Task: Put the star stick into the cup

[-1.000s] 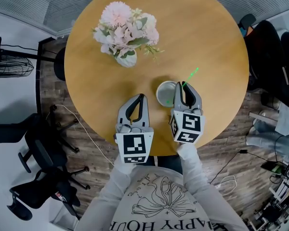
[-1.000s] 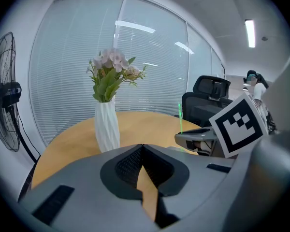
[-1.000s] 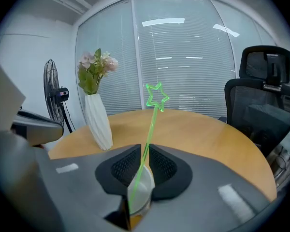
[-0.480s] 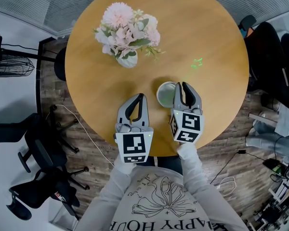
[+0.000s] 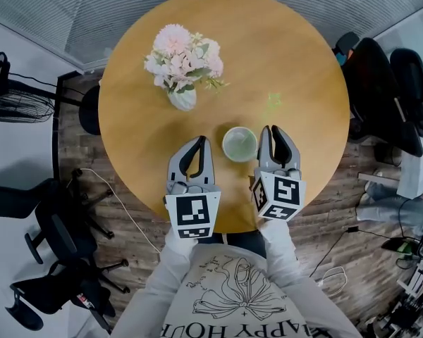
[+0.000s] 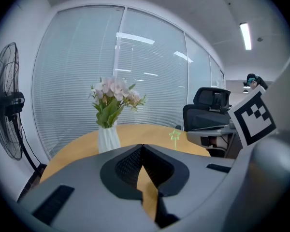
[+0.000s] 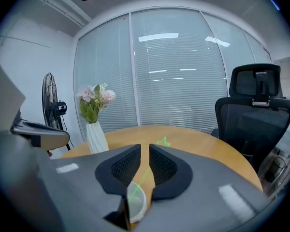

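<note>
Green star stick (image 7: 163,141) in cup (image 5: 240,144) near table (image 5: 303,62) edge

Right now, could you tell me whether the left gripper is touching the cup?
Apart. The head view shows a strip of bare tabletop between the left gripper and the cup.

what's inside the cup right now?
Lower end of the star stick, its star leaning out past the rim. Nothing else shows. In the right gripper view a jaw covers part of the cup.

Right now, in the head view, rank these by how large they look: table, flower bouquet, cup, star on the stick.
Largest to smallest:
1. table
2. flower bouquet
3. cup
4. star, faint but clearly smallest
</note>
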Tool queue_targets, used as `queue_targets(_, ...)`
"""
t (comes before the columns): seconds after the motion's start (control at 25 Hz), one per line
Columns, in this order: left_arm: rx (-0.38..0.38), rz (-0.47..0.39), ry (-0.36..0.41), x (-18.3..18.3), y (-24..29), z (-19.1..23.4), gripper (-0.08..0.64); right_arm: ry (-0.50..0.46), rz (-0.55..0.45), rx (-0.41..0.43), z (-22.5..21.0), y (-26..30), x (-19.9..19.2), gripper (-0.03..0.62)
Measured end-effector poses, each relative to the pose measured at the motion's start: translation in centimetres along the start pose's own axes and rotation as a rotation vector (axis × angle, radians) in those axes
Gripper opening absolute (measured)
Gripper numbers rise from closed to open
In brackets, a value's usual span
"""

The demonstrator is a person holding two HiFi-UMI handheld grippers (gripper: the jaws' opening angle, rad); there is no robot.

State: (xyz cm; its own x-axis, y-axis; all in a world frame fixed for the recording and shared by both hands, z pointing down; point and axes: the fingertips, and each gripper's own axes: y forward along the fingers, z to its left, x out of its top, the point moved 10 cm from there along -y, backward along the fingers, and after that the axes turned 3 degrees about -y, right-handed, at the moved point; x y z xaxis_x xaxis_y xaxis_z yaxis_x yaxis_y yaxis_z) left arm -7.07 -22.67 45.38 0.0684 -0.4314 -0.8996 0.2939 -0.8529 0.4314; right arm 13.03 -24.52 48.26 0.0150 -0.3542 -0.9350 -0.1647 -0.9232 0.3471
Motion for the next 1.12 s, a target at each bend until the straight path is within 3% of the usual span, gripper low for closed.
queue_targets(0.6, 0.012, -0.186, 0.024, 6.4, -4.5, -1.7, 0.006, -0.014, -0.202, 0.004, -0.2, -6.1, 7.3, 0.061)
queue_targets(1.12, 0.026, -0.29, 0.03, 9.2, -6.4, -2.6, 0.006, -0.015, -0.302, 0.011, -0.9, -8.4, 10.3, 0.055)
